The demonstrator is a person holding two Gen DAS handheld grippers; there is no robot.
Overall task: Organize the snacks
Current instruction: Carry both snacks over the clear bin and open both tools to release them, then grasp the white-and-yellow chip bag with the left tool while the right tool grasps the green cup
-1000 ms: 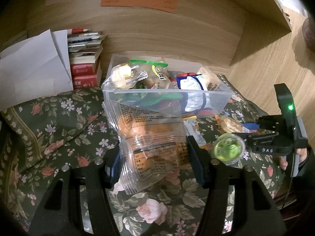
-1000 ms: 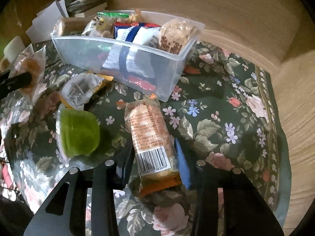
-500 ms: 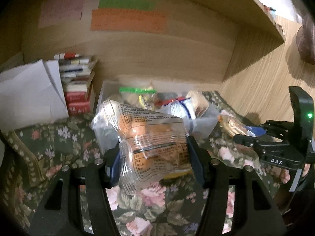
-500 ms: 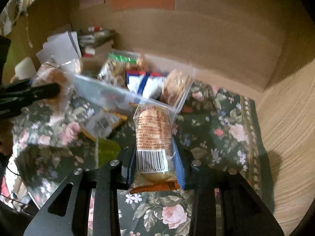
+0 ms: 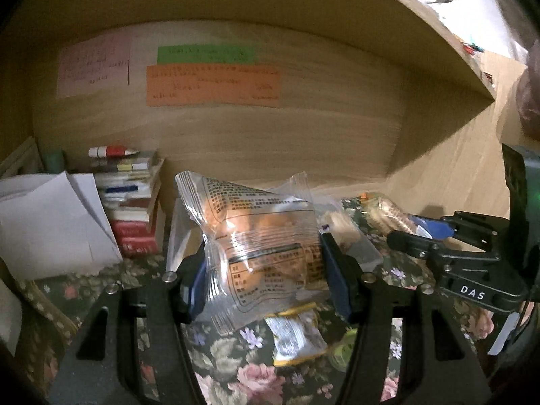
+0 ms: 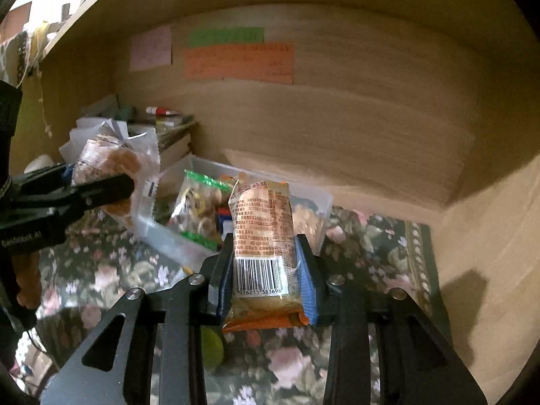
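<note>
A clear bin (image 6: pixel 314 199) on the flowered cloth (image 6: pixel 378 246) already holds several packets. The left gripper (image 5: pixel 263 270) clamps a clear snack bag (image 5: pixel 256 236); the right gripper (image 6: pixel 266 270) is closed on a barcoded snack bar (image 6: pixel 263 236), both held above the cloth. A yellow-edged packet (image 5: pixel 297 334) and green cup (image 6: pixel 211 347) remain out, so the sorting looks partly done.

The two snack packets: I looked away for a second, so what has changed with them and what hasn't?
Both were lifted off the floral cloth. The left claw raised the clear packet, the right claw the barcoded packet, toward the plastic bin. Both grips stayed shut; the bin stayed put.
</note>
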